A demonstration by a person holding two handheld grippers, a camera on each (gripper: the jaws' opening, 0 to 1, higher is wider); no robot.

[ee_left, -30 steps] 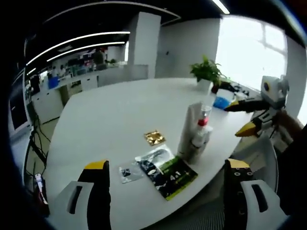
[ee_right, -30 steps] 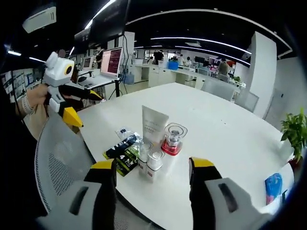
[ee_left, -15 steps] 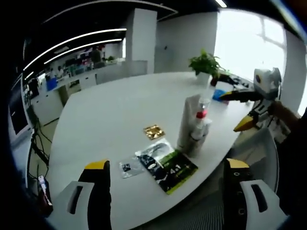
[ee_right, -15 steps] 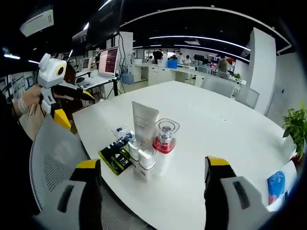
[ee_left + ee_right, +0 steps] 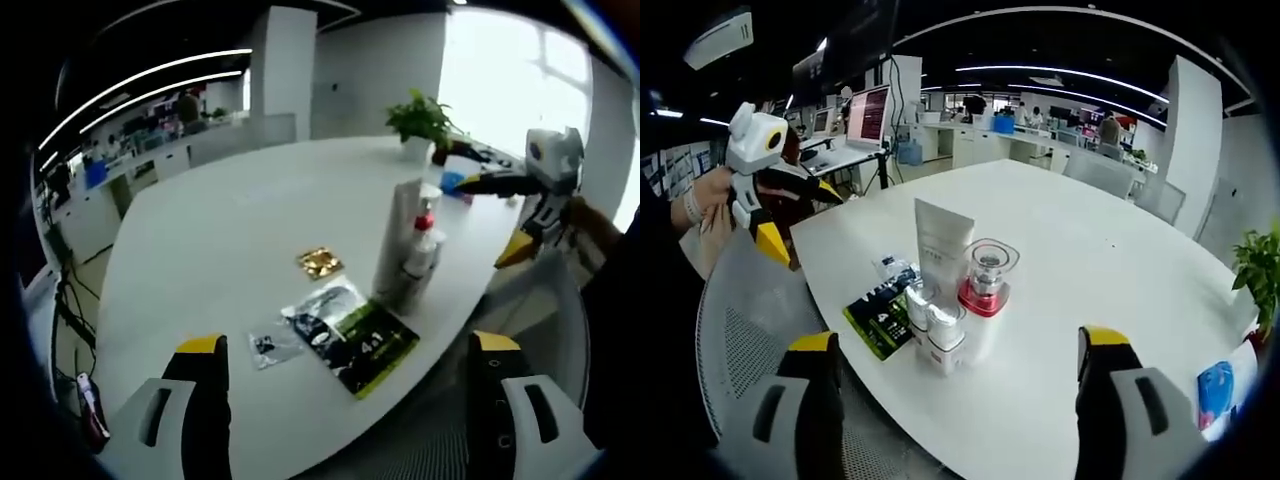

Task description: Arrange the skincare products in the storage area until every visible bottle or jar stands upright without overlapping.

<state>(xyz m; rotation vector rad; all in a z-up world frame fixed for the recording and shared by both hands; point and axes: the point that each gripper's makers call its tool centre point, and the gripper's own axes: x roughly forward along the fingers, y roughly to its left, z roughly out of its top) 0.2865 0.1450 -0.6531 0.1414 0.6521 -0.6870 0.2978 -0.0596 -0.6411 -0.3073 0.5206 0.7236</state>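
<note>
- Across both views, a large white table (image 5: 1120, 250) carries everything, with a grey mesh chair (image 5: 740, 340) at its near edge.
- On the table near that edge, the skincare products stand upright in a tight cluster: a tall white tube (image 5: 943, 240), a clear jar with a red base (image 5: 986, 278) just beside it, and two small white-capped bottles (image 5: 937, 328) in front.
- A dark green-and-black sachet (image 5: 365, 345) lies flat beside the cluster, with a clear packet (image 5: 268, 350) and a gold foil square (image 5: 320, 263) near it.
- The left gripper (image 5: 345, 400) hangs above the table edge, jaws spread wide and holding nothing.
- The right gripper (image 5: 955, 390) is likewise spread wide and empty.
</note>
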